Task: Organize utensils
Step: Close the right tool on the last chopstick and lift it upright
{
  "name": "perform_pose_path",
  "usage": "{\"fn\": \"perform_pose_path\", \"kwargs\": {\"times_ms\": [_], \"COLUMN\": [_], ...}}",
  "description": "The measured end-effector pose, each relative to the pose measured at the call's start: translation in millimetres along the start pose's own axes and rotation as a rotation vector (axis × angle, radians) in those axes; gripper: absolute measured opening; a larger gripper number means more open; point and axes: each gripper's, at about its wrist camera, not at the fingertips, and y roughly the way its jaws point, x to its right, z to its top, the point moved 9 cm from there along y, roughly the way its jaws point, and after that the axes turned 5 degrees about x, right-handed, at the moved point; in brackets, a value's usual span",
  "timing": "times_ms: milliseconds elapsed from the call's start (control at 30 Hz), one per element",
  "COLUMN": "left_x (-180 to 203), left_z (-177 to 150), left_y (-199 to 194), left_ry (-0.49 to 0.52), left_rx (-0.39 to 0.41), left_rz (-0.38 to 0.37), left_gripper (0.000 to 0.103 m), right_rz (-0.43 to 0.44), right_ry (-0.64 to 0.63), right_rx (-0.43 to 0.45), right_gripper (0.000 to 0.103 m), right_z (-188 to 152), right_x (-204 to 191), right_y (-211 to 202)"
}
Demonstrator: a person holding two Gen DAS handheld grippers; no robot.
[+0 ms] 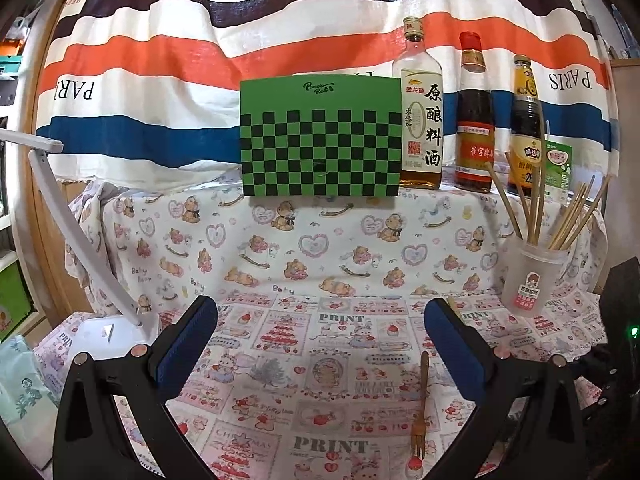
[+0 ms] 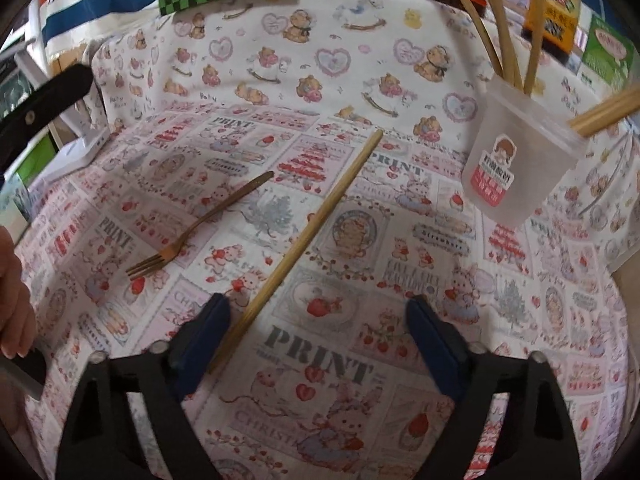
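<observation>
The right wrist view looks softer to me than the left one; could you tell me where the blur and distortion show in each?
Right wrist view: motion-like smear throughout, strongest on the plastic cup and the bottles along the top edge; the loose chopstick and fork remain readable. Left wrist view: sharp, bottle labels legible, but fisheye bends the striped cloth and darkens the corners.

Frosted plastic cup (image 2: 516, 160), wooden chopstick (image 2: 304, 240), seemingly brushed-metal fork (image 2: 200, 224), matt cloth (image 2: 360, 360).
</observation>
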Motion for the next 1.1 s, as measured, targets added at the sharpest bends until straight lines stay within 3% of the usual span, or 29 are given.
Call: {"fn": "perform_pose_path", "kwargs": {"times_ms": [67, 233, 267, 467, 833, 1100], "left_x": [-0.7, -0.6, -0.9, -0.8, -1.8, -2.7], "left_z": [0.0, 0.3, 0.4, 0.4, 0.2, -0.5], "left_y": [-0.1, 0.2, 0.0, -0.2, -0.3, -0.3], "left_ry": [-0.001, 0.001, 0.000, 0.000, 0.004, 0.005], "left_rx": [0.001, 0.001, 0.001, 0.002, 0.000, 0.000], "left_rz": [0.002, 0.000, 0.001, 0.002, 0.012, 0.016], "left_gripper": [0.102, 0.102, 0.102, 0.103, 0.103, 0.103], "right_rz": [-0.018, -0.042, -0.046, -0.009, 0.029, 0.044], "right_ry": [0.017, 0.019, 0.016, 0.048, 0.147, 0.187], "right_rx": [0.014, 0.026, 0.025, 0.056, 0.453, 0.622], "right_gripper": [0.066, 0.012, 0.007, 0.005, 0.005, 0.005], "right_z": [1.5, 4.3, 4.8, 8.3, 52.4, 66.4], "right_x": [6.1, 13.2, 13.5, 15.8, 35.3, 50.6], "right_y": [-2.6, -6.6, -6.2, -17.1, -104.9, -145.8]}}
